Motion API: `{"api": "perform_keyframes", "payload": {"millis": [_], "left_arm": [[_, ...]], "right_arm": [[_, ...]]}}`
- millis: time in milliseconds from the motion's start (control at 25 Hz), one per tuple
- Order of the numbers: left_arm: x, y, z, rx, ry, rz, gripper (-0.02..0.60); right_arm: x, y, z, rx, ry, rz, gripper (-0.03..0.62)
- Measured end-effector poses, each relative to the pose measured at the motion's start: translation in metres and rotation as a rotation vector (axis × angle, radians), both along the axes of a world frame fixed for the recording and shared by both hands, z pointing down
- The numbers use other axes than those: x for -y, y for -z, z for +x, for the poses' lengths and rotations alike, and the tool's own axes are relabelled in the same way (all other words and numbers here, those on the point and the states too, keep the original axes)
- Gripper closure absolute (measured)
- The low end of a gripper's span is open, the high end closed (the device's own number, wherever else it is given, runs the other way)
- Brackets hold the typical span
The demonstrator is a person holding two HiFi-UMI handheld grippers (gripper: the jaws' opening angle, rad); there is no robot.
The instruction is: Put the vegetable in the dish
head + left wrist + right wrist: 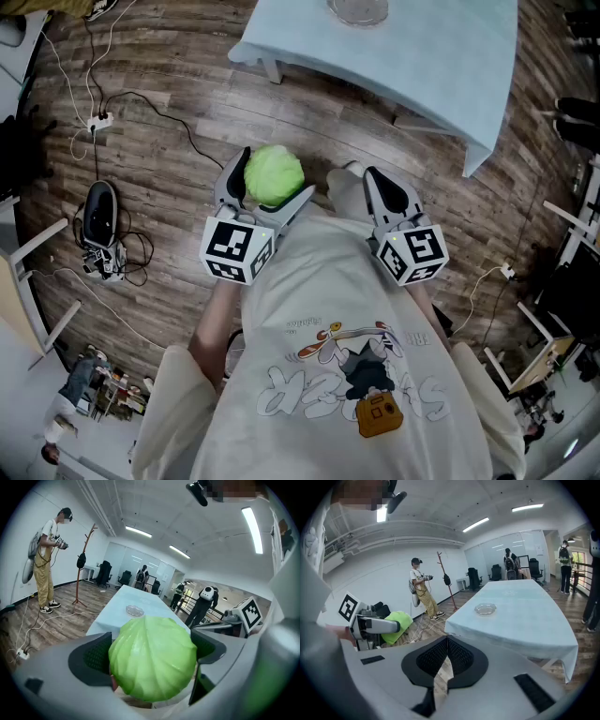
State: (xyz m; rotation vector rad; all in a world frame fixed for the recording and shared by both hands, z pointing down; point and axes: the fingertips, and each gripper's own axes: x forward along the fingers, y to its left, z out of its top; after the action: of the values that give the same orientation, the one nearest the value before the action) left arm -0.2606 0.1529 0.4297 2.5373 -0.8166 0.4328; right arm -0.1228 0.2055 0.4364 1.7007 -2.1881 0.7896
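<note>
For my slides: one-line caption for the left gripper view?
Left claw clamps a cabbage; the dish waits on the table ahead.

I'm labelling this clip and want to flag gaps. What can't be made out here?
Dish: head view, cut off by the top edge; too small in both gripper views to tell if empty.
Cabbage underside: left gripper view, hidden by the left hand-held gripper's body.
Table far end: head view, past the top edge.
</note>
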Motion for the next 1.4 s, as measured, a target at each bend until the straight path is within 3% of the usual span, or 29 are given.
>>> {"api": "perform_keyframes", "payload": {"millis": [200,400,560,720,1040,1200,1400], "left_arm": [[-0.093,0.027,0.035,-0.015,-0.002,-0.001,0.054],[-0.177,0.055,0.106,-0.055,0.008,0.041,0.054],[-0.253,0.056,0.163,-0.053,-0.027,0.051,0.054],[-0.3,0.056,0.194,-0.014,-0.032,0.031,0.054],[-0.313,0.073,0.202,0.002,-0.005,0.046,0.054],[-0.292,0.077,0.201,-0.027,0.023,0.035,0.054],[-0.263,0.078,0.192,-0.063,-0.002,0.021,0.054]], "right_arm": [[-0.081,0.007,0.032,0.022,-0.007,-0.004,0.572],[-0.172,0.011,0.076,0.0,0.082,0.026,0.572],[-0.241,-0.001,0.13,0.047,0.044,0.033,0.572],[-0.279,0.002,0.162,0.121,-0.009,0.046,0.572],[-0.296,0.027,0.161,0.121,0.013,0.113,0.572],[-0.273,0.031,0.157,0.132,0.027,0.109,0.572],[-0.234,0.042,0.139,0.116,0.033,0.112,0.572]]}}
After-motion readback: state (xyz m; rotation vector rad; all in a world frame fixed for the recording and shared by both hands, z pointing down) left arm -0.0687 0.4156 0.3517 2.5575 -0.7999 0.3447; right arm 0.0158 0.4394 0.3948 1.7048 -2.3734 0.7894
